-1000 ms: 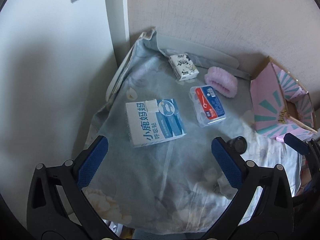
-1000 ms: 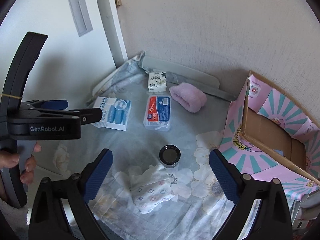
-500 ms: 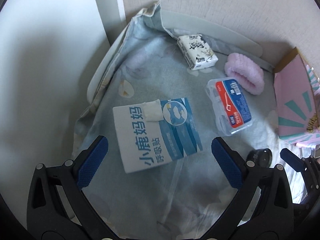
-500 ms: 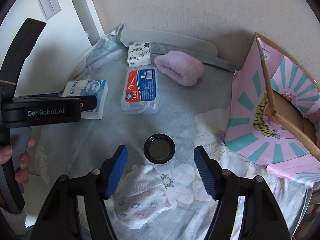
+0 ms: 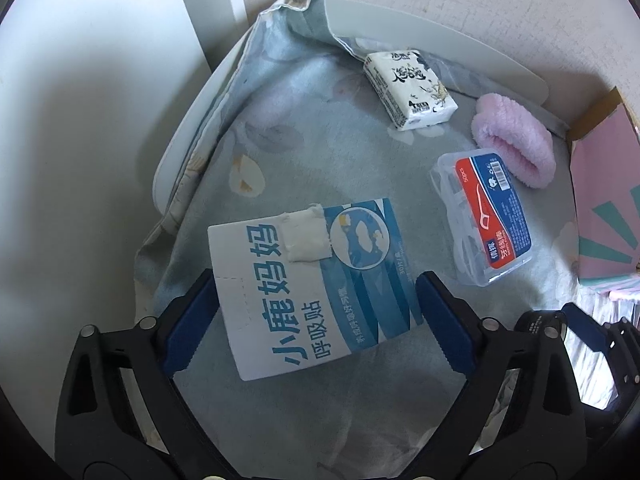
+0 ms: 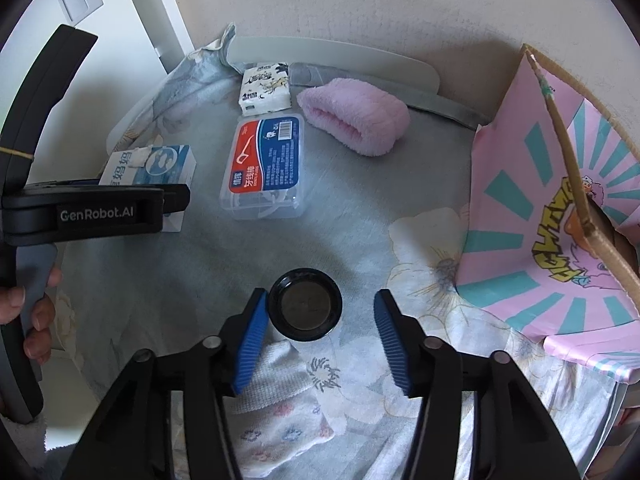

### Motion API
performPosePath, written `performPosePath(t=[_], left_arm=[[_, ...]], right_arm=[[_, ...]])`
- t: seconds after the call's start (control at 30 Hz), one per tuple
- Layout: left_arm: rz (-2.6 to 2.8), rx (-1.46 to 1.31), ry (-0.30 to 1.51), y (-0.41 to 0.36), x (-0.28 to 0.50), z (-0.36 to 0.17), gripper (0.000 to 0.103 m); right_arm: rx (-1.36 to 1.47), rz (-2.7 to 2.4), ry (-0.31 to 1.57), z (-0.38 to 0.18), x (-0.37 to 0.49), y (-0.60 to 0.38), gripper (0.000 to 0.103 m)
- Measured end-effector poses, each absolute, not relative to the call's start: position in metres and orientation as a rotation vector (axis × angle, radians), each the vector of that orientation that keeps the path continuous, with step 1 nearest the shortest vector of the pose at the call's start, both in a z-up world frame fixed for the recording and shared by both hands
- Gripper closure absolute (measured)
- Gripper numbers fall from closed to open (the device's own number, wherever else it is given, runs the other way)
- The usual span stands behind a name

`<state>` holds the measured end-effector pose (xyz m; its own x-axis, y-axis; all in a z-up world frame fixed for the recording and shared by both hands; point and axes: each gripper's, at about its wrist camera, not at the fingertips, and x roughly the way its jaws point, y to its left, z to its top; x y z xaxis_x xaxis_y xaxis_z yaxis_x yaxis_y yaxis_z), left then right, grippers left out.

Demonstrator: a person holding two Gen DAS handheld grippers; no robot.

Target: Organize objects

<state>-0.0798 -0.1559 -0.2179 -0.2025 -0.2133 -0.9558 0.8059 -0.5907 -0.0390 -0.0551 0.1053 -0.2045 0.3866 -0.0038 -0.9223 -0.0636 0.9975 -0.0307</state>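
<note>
Blue-and-white cardboard box [image 5: 308, 284], one, sat between the closing, untouching left gripper [image 5: 316, 316]; right gripper [image 6: 318, 334] was closing around one round black jar [image 6: 305, 305], pads not yet pressing.

Floral-sheeted table [image 6: 168, 280], blue box [image 5: 316, 280], floss case [image 6: 266, 166], tissue pack [image 6: 264, 88], pink cloth [image 6: 356, 120], black jar [image 6: 306, 310]

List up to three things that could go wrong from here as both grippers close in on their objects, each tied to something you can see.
1. The right gripper is closing off-centre: its left pad is at the black jar, the right pad well clear, so the jar may be shoved or tip.
2. The white sock beside the jar could get pinched too.
3. The left gripper, closing, straddles the flat blue-and-white box; it may skid on the loose cloth.
</note>
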Motion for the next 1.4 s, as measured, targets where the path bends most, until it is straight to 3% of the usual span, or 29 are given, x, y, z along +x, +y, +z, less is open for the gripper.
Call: performPosePath(t=[0.13, 0.73, 1.4], left_arm=[[-1.87, 1.357, 0.703, -0.154, -0.085, -0.215, 0.008], [-1.889, 1.278, 0.76, -0.158, -0.087, -0.186, 0.009], [-2.093, 0.997, 0.824, -0.126, -0.05, -0.077, 0.009]], right_arm=[[-0.064, 0.066, 1.174, -0.204, -0.055, 0.107, 0.07], [-0.089, 0.105, 1.141, -0.187, -0.057, 0.104, 0.07], [-0.161, 0.307, 0.976, -0.094, -0.087, 0.101, 0.07]])
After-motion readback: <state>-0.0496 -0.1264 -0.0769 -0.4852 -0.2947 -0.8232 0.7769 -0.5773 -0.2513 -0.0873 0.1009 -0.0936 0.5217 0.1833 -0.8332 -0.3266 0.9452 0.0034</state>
